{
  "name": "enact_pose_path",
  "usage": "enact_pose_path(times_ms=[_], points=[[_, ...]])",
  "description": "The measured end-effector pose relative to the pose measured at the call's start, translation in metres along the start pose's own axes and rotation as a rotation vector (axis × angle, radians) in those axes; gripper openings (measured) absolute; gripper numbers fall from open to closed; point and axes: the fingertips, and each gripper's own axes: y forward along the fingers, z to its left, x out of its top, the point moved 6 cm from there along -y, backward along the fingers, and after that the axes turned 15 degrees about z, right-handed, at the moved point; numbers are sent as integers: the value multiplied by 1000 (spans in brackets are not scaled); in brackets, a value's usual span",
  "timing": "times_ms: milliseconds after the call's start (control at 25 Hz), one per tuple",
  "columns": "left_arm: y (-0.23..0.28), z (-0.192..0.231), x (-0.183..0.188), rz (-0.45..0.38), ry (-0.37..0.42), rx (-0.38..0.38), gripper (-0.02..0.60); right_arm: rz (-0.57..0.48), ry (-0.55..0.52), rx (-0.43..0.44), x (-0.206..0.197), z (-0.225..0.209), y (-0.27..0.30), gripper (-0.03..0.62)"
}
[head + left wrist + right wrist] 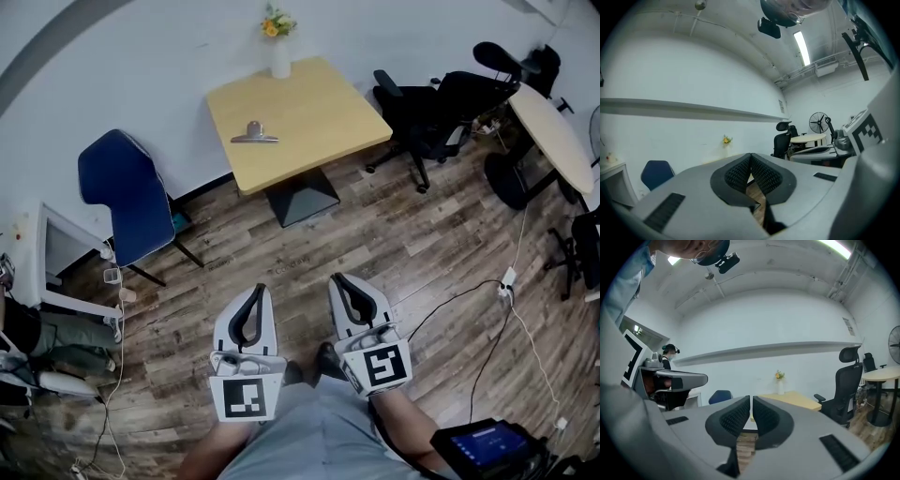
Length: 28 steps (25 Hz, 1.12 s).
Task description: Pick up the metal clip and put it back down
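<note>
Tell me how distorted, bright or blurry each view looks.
Head view: fisheye bows the floor; light even, clip sharp on the table. Left gripper view: black round corners, glare from the ceiling lamp. Right gripper view: same corners, curved wall ledge.

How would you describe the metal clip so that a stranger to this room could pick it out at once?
Find the square wooden table by the white wall, to the right of the blue chair. The metal clip lies flat on its top, toward the side nearest that chair. It is silvery and low, unlike the white vase of flowers standing upright at the far edge.
</note>
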Motion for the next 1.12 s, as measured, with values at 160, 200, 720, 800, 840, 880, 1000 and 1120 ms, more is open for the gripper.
enact_pose_path(times_ms=[160, 200, 720, 800, 840, 880, 1000, 1120], points=[[13, -18, 11, 2, 14, 30, 18, -15, 10, 9, 5, -32, -2, 49], [16, -21, 12, 3, 19, 38, 18, -19, 16, 13, 5, -39, 0, 51], [66, 15, 7, 50, -10, 97, 18, 42, 48, 73, 5, -60, 75, 51], [81, 31, 4, 66, -36, 96, 18, 61, 47, 72, 8, -61, 94, 49], [90, 39, 4, 73, -48, 96, 18, 71, 47, 72, 9, -62, 105, 51], [98, 48, 3, 78, -56, 96, 18, 82, 47, 72, 10, -62, 116, 51], [127, 77, 1, 84, -75, 91, 18, 115, 45, 75, 12, -62, 154, 51], [154, 110, 1, 76, -102, 91, 18, 135, 31, 90, 19, -54, 198, 49]])
